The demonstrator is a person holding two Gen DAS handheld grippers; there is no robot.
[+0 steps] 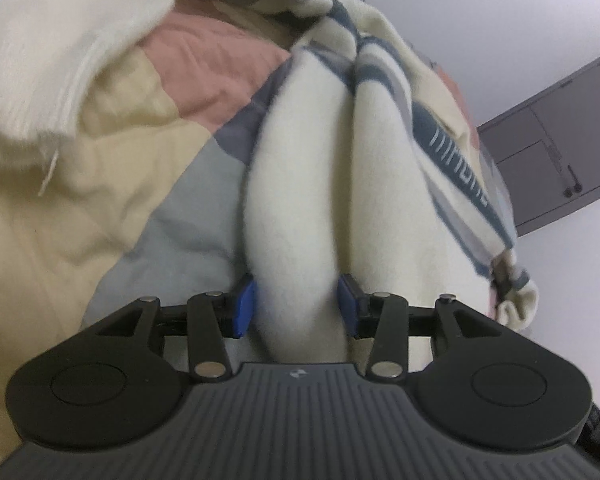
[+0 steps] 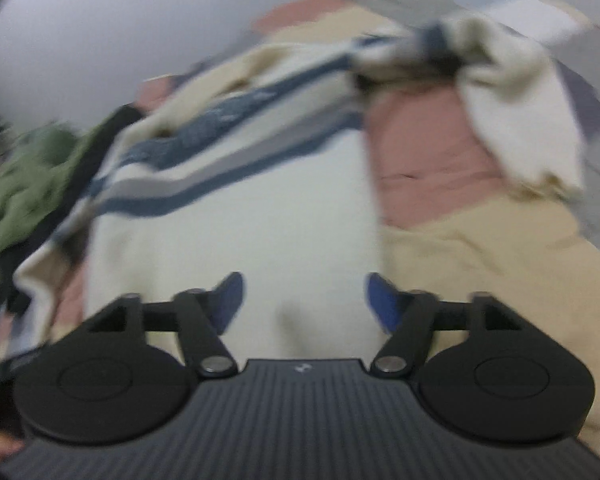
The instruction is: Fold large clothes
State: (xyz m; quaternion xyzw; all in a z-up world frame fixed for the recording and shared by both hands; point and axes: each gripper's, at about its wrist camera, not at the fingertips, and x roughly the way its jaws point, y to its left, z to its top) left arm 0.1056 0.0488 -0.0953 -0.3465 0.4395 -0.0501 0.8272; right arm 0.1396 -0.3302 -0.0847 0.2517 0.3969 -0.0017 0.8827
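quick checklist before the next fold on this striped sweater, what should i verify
1. Left tongs gripping the striped sweater: ok, a thick cream fold is pinched between the blue pads.
2. Right tongs gripping: not ok, the jaws stand apart over the cream cloth with no pinch.
3. Sweater laid flat: not ok, it is bunched, and one cream sleeve is flung across the patchwork bedcover.
4. Fold area free of other clothes: not ok, a green garment lies at the sweater's edge.
5. Right view sharp enough to aim: not ok, blurred.
6. Hem and collar located: cannot tell.
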